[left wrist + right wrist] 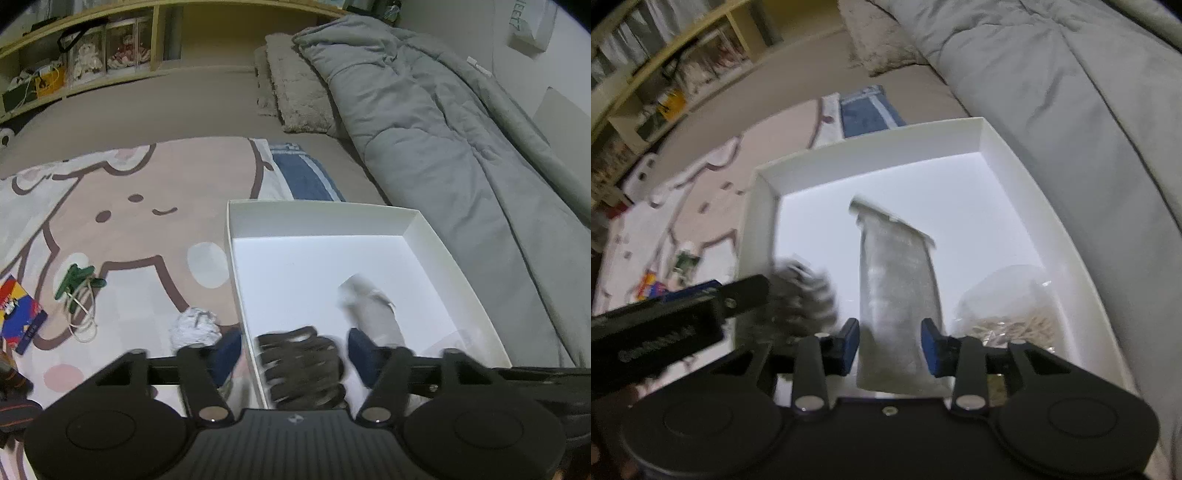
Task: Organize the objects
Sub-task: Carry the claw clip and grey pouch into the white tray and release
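Bedroom setup: a bed (166, 103) with a cartoon bear blanket (122, 206), a grey duvet (424, 122) along the wall side, and a white cardboard box (458, 266) sitting on top.

Both grippers are over the box. The left gripper (293, 350) has its jaws fairly wide with a dark knitted glove (301, 365) between them, pads not visibly pressing on it. The right gripper (889, 345) stands narrower around a grey flat pouch (899, 295), a sliver of gap on each side, so I'd say neither is actually gripped. A clear bag of small pale bits (1008, 317) already lies in the box's corner.

Risk-wise: the glove sits right at the box's left wall, so it could catch the rim and flop out onto the blanket. A green clip with cord (79, 284), a crumpled white wad (194, 326) and a colourful booklet (20, 314) are still outside.
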Motion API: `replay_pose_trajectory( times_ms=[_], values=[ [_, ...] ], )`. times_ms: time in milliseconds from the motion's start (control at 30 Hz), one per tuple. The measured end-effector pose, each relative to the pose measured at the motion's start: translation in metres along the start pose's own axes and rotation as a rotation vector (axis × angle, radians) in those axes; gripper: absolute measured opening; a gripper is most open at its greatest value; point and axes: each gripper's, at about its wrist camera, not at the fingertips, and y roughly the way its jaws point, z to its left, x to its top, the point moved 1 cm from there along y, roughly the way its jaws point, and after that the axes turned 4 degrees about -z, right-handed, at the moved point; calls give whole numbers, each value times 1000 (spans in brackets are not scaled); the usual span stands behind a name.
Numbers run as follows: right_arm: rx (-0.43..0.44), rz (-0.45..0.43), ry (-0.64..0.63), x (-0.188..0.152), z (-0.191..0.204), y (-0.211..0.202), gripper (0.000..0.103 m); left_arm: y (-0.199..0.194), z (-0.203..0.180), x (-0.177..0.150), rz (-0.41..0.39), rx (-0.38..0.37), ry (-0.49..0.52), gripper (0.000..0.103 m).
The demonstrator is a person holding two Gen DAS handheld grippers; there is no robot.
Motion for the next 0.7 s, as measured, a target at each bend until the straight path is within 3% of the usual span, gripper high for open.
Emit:
replay_pose_trajectory(
  times_ms=[700],
  values=[
    [-15,-39,-13,-8,4,-37,35,-36,6,-8,59,1,5,67]
  ],
)
